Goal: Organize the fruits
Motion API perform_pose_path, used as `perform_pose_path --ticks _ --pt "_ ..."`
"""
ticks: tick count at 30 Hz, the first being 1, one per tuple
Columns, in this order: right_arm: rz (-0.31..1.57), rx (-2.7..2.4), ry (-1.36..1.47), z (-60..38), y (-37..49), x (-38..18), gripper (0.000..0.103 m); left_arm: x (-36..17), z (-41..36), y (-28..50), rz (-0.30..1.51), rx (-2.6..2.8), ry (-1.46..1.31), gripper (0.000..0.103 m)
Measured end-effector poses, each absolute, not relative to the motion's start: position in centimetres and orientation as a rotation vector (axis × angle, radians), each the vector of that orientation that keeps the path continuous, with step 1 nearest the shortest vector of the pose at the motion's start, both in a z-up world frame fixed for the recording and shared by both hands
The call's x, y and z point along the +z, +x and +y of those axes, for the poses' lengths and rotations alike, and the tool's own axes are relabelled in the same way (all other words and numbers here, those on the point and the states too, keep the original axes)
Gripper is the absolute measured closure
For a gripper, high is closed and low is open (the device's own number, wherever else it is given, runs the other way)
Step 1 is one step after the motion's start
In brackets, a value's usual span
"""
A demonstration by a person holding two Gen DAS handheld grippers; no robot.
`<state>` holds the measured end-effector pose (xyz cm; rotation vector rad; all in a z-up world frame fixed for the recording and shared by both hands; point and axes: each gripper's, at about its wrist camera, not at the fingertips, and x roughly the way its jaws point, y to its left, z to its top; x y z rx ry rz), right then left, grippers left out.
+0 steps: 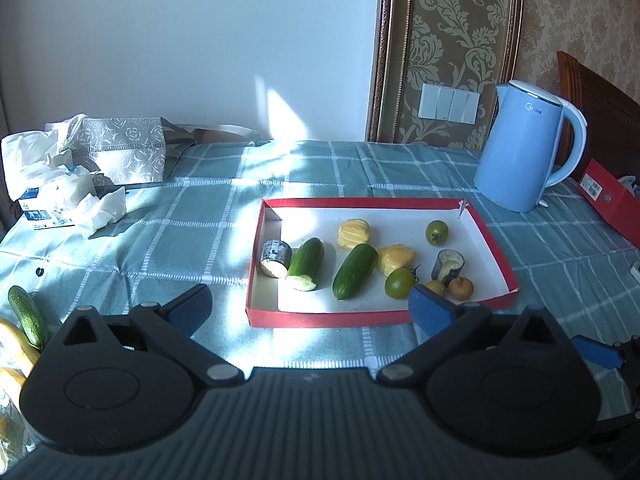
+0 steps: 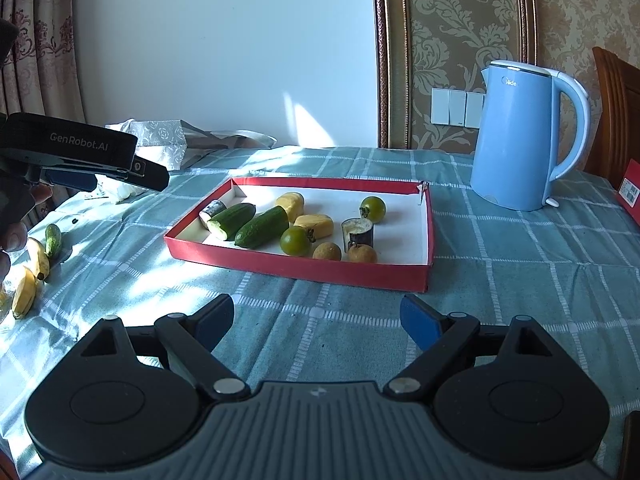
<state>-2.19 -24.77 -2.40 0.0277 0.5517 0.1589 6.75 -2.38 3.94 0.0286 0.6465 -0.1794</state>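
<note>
Most produce already lies inside the red tray (image 2: 298, 270) at the middle of the bench (image 2: 520, 280): cucumbers, green tomatoes, yellow pieces and small brown fruits. Left outside, at the near left, are one small cucumber (image 2: 52, 240) and the bananas (image 2: 37, 262). Both the left tongs (image 1: 310, 314) and right tongs (image 2: 316, 320) gape wide and hold nothing.

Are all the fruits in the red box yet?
Mostly. The shallow red cardboard box already holds cut cucumbers, green tomatoes and yellow pieces. Nothing is in hand: the left gripper and right gripper are both open. A small green cucumber and yellow bananas remain outside on the tablecloth.
</note>
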Motion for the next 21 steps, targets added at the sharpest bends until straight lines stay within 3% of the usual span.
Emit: perform_pose_path --ticks 21 --pt "0.547 0.15 0.037 -24.91 -1.88 -2.41 0.012 3.9 -2.05 7.45 0.657 -0.186 0.042 0.0"
